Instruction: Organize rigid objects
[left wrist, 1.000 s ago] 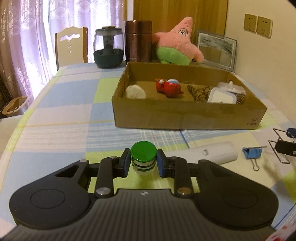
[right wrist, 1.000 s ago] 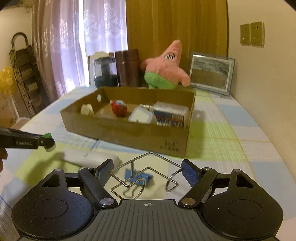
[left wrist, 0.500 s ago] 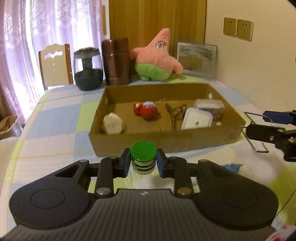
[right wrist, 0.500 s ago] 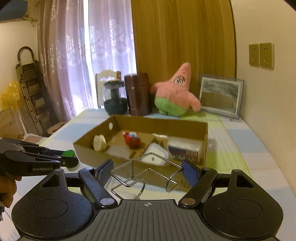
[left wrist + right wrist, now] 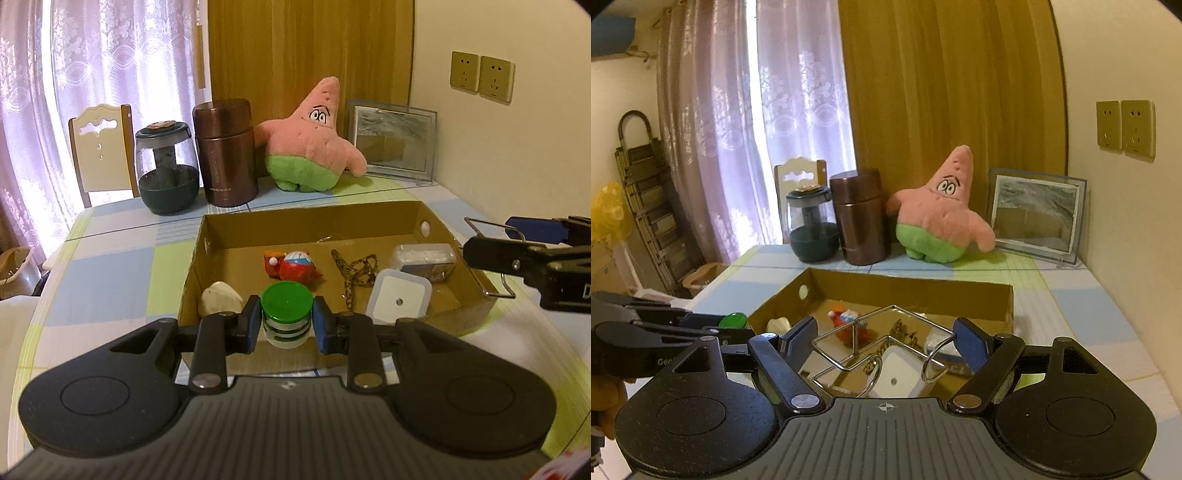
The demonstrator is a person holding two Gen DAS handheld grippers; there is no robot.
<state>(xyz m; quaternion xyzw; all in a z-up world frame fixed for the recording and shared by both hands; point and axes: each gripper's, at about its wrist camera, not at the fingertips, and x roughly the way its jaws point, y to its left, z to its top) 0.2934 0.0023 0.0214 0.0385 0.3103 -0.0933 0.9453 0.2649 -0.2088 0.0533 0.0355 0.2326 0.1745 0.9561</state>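
Above cardboard box (image 5: 476,284) — left gripper (image 5: 286,325) clamps green-capped bottle (image 5: 286,314), right gripper (image 5: 888,341) wire rack (image 5: 882,343).

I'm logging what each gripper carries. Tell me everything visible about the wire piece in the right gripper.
The wire rack is thin, shiny bent metal: an angular frame with two round loops at its near end. The right gripper is shut on it, blue pads pressing its sides, holding it roughly level in the air above the cardboard box. Nothing else touches it.
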